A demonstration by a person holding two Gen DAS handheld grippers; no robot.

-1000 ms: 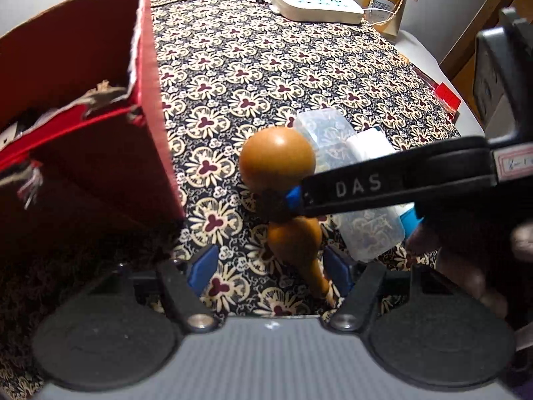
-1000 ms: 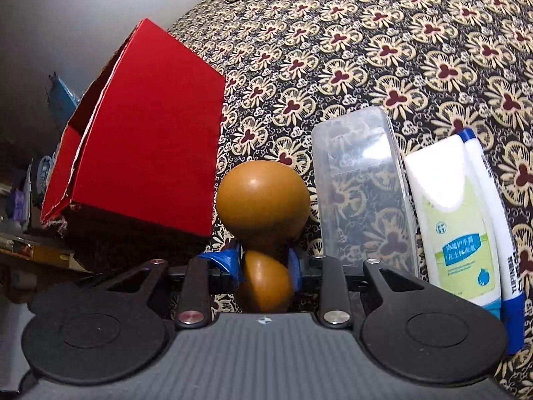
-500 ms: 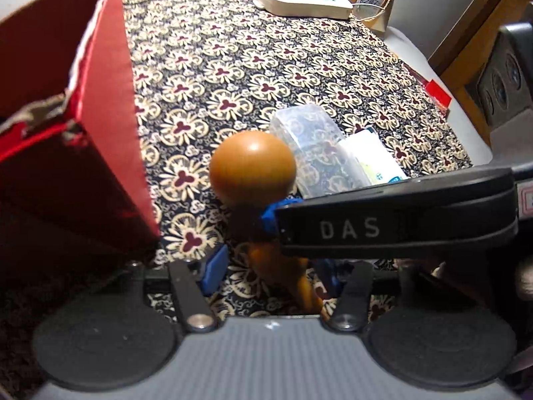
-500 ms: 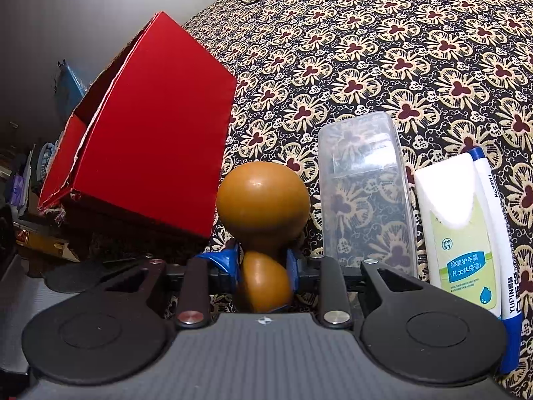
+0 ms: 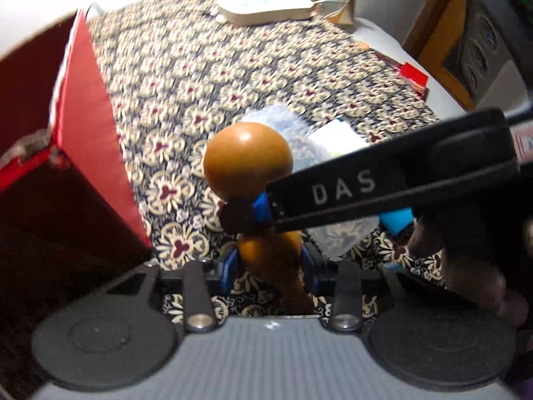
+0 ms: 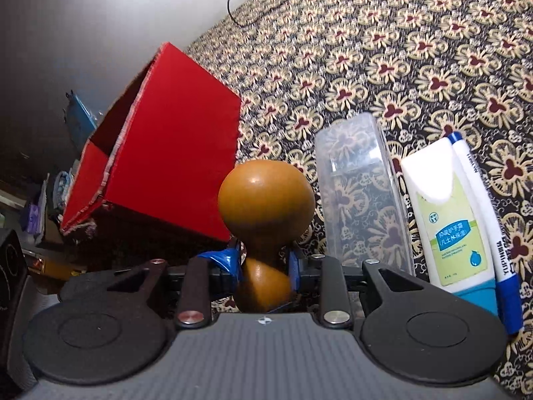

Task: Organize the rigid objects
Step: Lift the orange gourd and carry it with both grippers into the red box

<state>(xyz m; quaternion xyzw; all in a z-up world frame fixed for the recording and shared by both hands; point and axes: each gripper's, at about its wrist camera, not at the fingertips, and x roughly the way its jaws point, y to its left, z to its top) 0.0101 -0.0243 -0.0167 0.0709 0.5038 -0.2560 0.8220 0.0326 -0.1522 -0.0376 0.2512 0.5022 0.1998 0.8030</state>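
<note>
Gourd gripped by both grippers

The right gripper point(image 6: 265, 263) clamped the gourd point(image 6: 266, 196) waist; the left gripper point(image 5: 269, 263) closed on its lower bulb, steadying it near the red box point(image 6: 173, 126).

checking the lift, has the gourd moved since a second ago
Yes. In the right wrist view the gourd, held by the right gripper, now sits higher against the red box and the clear case, so it is rising off the cloth.

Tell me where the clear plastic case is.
In the right wrist view, the clear plastic case lies on the patterned cloth, between the held gourd and the white tube.
</note>
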